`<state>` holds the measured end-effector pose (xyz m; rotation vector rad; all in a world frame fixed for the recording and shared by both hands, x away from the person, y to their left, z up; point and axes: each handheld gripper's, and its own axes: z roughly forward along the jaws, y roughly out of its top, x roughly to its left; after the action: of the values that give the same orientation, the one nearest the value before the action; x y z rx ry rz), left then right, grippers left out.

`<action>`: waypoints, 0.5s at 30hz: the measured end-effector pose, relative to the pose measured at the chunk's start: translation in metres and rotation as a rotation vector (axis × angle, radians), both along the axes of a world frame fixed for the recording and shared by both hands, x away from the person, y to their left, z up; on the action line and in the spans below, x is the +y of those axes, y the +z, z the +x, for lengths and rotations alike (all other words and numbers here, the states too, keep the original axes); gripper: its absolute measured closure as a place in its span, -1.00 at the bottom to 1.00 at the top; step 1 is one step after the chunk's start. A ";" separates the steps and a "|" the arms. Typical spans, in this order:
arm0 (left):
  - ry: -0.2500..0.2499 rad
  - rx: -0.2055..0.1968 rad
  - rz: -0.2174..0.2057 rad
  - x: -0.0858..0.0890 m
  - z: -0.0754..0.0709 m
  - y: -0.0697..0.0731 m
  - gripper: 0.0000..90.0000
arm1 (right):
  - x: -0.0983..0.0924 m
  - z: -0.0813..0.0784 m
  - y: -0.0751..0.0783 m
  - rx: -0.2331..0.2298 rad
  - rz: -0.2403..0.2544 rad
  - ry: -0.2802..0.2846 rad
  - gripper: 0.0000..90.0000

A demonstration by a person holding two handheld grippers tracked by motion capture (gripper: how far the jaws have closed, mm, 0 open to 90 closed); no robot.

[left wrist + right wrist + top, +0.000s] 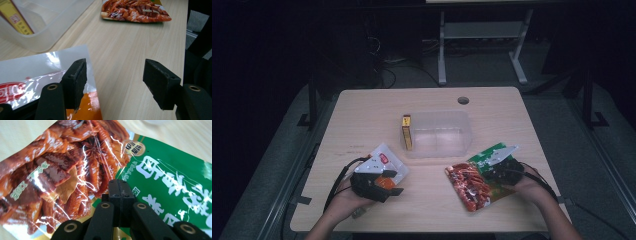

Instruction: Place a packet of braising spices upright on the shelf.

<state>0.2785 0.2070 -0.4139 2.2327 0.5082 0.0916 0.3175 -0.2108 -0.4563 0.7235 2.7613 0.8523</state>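
A white and orange packet [384, 159] [37, 67] with a red logo lies flat at the front left of the table. My left gripper [392, 182] [115, 75] hovers at its near right corner, open; one pad is above the packet's edge, the other above bare wood, and nothing is between them. At the front right lies a red and green snack bag [469, 182] [62, 165]. My right gripper [490, 174] [119, 185] is shut, its pads pressed together, with the tips over the bag where red meets green. I see nothing between those pads.
A clear plastic container [437, 150] [45, 37] stands mid-table with a yellow box [407, 132] [15, 20] upright against its left wall. The wooden table [362, 115] has a cable hole [463, 100] at the back. The red end of the snack bag [135, 10] lies beyond the left gripper.
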 end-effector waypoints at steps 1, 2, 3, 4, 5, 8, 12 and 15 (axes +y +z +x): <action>-0.005 -0.002 0.002 -0.001 0.000 0.000 -0.22 | 0.004 -0.001 0.000 0.000 0.001 0.014 1.00; -0.008 0.000 0.003 -0.002 0.000 -0.001 -0.22 | 0.008 -0.002 0.000 0.000 -0.001 0.028 1.00; -0.009 0.003 0.004 -0.003 -0.001 -0.001 -0.22 | 0.012 -0.003 0.000 0.002 0.000 0.040 1.00; -0.009 0.006 0.002 -0.004 -0.001 -0.001 -0.22 | 0.016 -0.005 0.000 0.004 0.000 0.052 1.00; -0.014 0.004 0.005 -0.005 -0.001 -0.001 -0.22 | 0.021 -0.006 0.000 0.002 0.000 0.066 1.00; -0.019 0.006 0.004 -0.006 -0.002 -0.001 -0.22 | 0.036 -0.010 0.000 -0.009 -0.001 0.120 1.00; -0.026 0.006 0.008 -0.009 -0.002 -0.002 -0.23 | 0.060 -0.018 0.000 -0.011 0.001 0.185 1.00; -0.031 0.008 0.011 -0.012 -0.002 -0.002 -0.24 | 0.074 -0.022 0.000 -0.021 -0.001 0.221 1.00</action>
<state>0.2765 0.1954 -0.4157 2.2520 0.4777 0.0698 0.2958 -0.1364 -0.4562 0.4112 2.8598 0.8914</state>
